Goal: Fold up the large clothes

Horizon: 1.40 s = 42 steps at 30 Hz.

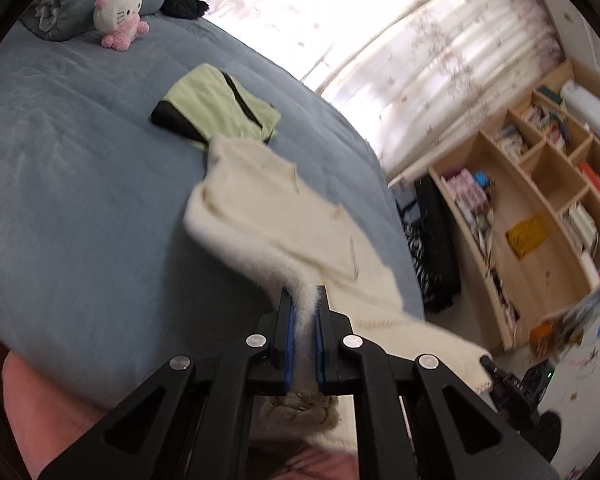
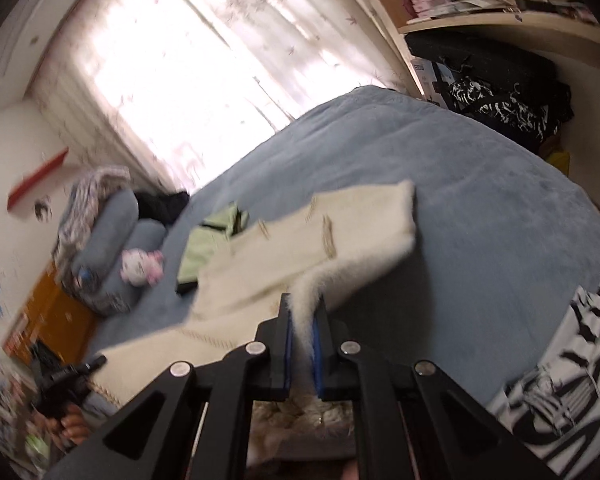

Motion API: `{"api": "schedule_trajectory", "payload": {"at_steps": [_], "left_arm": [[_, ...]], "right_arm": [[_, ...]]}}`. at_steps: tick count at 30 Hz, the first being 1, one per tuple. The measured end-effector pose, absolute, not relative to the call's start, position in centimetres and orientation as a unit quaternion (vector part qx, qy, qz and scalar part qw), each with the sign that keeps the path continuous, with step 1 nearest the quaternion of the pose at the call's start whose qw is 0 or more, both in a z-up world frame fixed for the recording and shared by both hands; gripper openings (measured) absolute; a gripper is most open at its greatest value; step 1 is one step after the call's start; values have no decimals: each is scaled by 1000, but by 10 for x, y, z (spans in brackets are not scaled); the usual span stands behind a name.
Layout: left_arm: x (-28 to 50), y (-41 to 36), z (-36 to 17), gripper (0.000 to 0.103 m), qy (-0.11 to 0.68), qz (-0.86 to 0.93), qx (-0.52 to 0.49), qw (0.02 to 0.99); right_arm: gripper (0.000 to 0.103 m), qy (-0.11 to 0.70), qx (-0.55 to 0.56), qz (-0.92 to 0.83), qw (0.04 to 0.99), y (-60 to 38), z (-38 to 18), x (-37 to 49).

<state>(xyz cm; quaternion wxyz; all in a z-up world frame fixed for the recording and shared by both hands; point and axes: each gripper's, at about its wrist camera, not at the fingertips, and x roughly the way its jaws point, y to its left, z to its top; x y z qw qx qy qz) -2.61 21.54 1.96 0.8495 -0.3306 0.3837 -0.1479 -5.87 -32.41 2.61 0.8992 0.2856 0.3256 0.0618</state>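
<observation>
A fuzzy cream-white sweater [image 1: 276, 216] hangs stretched above the blue bed [image 1: 80, 184]. My left gripper [image 1: 304, 300] is shut on one edge of it, the fabric pinched between the blue pads. My right gripper [image 2: 305, 308] is shut on another edge of the same sweater [image 2: 300, 232], which spreads away over the bed [image 2: 480, 208]. The right gripper also shows at the lower right of the left wrist view [image 1: 508, 384], and the left gripper shows at the lower left of the right wrist view [image 2: 72, 380].
A folded green and black garment [image 1: 220, 108] lies on the bed beyond the sweater. A pink and white plush cat [image 1: 120, 12] sits by blue pillows [image 1: 72, 8]. A wooden bookshelf [image 1: 540, 200] stands beside the bed. A black and white garment [image 2: 560, 380] lies at the bed's near right.
</observation>
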Motion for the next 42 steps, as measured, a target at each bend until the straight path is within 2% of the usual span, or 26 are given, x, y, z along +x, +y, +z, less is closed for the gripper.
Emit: {"api": "schedule_trajectory", "payload": {"at_steps": [4, 11, 13, 15, 17, 18, 27, 35, 37, 39, 40, 41, 42], "left_arm": [[37, 217, 29, 5, 377, -120, -351, 849], [211, 212, 22, 8, 402, -46, -358, 841], [257, 214, 8, 21, 418, -36, -361, 833], [288, 217, -4, 47, 413, -13, -353, 839], [307, 218, -14, 61, 401, 3, -335, 853], [314, 216, -18, 63, 402, 4, -322, 857], [351, 183, -86, 63, 472, -19, -116, 874], [362, 142, -115, 63, 475, -41, 11, 879], [368, 131, -123, 60, 476, -41, 38, 878], [372, 121, -131, 41, 476, -45, 63, 876], [374, 117, -134, 36, 477, -41, 75, 875], [376, 112, -137, 23, 471, -36, 90, 877], [376, 108, -139, 7, 467, -33, 103, 878]], "right_arm": [[7, 322, 330, 54, 886, -349, 33, 6], [9, 359, 352, 25, 864, -379, 24, 176], [17, 384, 344, -1, 857, -385, 11, 220], [48, 384, 321, -30, 865, -388, -2, 252], [55, 379, 301, -38, 874, -390, -17, 270], [55, 385, 291, -38, 875, -390, -27, 278], [56, 487, 221, -33, 844, -381, -124, 309], [56, 508, 166, -25, 845, -366, -152, 339], [56, 512, 151, -28, 845, -361, -158, 348], [56, 516, 140, -28, 845, -355, -165, 358], [56, 515, 136, -29, 846, -354, -167, 361], [55, 512, 127, -29, 849, -351, -170, 364], [49, 506, 112, -30, 855, -346, -171, 364]]}}
